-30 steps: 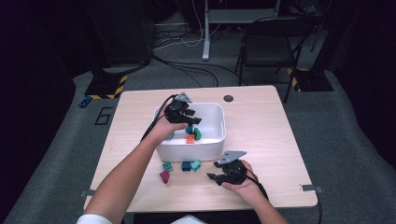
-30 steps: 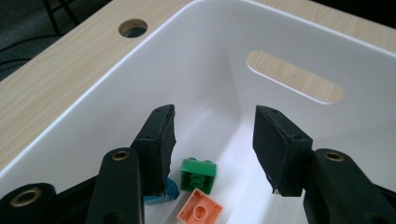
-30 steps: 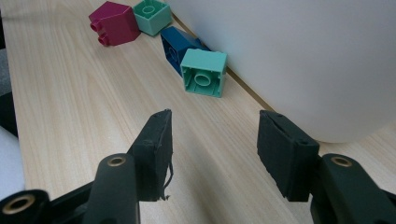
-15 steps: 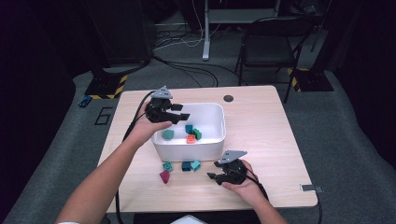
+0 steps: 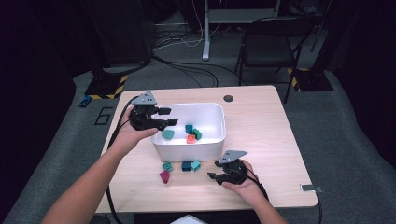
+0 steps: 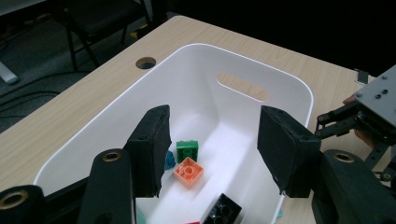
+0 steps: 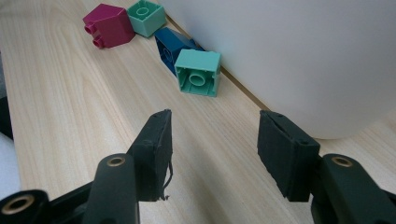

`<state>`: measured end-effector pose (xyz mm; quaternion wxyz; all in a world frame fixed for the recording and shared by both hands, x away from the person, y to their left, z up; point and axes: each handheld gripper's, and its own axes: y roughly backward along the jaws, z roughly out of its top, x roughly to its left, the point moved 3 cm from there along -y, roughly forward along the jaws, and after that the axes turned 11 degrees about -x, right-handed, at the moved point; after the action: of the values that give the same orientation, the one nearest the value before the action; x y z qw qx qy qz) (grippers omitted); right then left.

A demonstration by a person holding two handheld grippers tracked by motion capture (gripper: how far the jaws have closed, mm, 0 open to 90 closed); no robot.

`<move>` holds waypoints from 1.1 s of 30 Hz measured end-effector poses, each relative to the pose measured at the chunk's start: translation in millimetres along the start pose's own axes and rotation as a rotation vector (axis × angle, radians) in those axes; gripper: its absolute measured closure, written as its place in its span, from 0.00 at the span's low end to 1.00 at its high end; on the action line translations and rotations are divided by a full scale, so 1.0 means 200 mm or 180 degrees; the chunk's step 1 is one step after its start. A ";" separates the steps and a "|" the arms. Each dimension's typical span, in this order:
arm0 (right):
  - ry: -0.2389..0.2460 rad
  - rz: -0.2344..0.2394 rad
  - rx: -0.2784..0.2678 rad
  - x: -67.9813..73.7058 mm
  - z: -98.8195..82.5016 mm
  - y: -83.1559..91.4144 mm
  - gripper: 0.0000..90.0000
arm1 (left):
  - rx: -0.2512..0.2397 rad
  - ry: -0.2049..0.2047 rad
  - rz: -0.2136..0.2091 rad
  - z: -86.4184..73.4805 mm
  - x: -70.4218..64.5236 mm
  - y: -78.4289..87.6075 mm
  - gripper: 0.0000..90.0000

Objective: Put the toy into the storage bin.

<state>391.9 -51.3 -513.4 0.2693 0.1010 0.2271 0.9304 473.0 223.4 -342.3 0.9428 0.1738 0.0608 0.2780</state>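
**Toy bricks split between white bin and table, both grippers empty**

Toy bricks of coloured plastic sit in two groups. Inside the white rectangular plastic bin [image 5: 219, 122], at the middle of the light wooden table [image 5: 261, 135], lie an orange square brick [image 6: 188, 171], a green square brick [image 6: 187, 150] just beyond it, a black brick [image 6: 223, 211] nearer the camera in the left gripper view, and a teal brick [image 5: 168, 134] toward the bin's left end. On the table just in front of the bin's near wall lie four more: a mint-green square brick [image 7: 198, 72], a dark blue brick [image 7: 172, 44] touching it and lying close against the wall, a smaller green brick [image 7: 146, 17] farther left, and a magenta brick [image 7: 109, 25] beside that.

The left gripper [image 5: 166, 117] hangs over the bin's left rim, pointing right across the bin. Its jaws have just been opening and stand released, with nothing between the pads.

The right gripper [image 5: 212, 172] rests low at the near edge of the table, right of the loose bricks, pointing left toward them. Its jaws stand apart and empty, the mint-green brick lying well ahead of them.
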 end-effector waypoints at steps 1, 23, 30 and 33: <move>0.0000 0.0001 -0.0002 0.00 0.00 0.00 0.50 | 0.0013 -0.0006 0.0013 0.00 0.00 0.01 0.49; 0.0024 0.0007 0.0000 0.00 0.00 -0.01 0.50 | 0.0009 0.0073 0.0185 -0.21 -0.13 0.33 0.49; 0.0025 -0.0002 -0.0007 0.01 0.00 0.00 0.50 | 0.0041 0.0161 0.0133 -0.38 -0.21 0.36 0.49; -0.0004 -0.0006 0.0002 0.01 0.00 0.00 0.50 | 0.0093 0.0115 0.0147 -0.44 -0.23 0.36 0.49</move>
<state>390.7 -49.8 -513.9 0.2702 0.1014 0.2274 0.9300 379.4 281.6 -397.6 0.9322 0.1838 0.0778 0.3019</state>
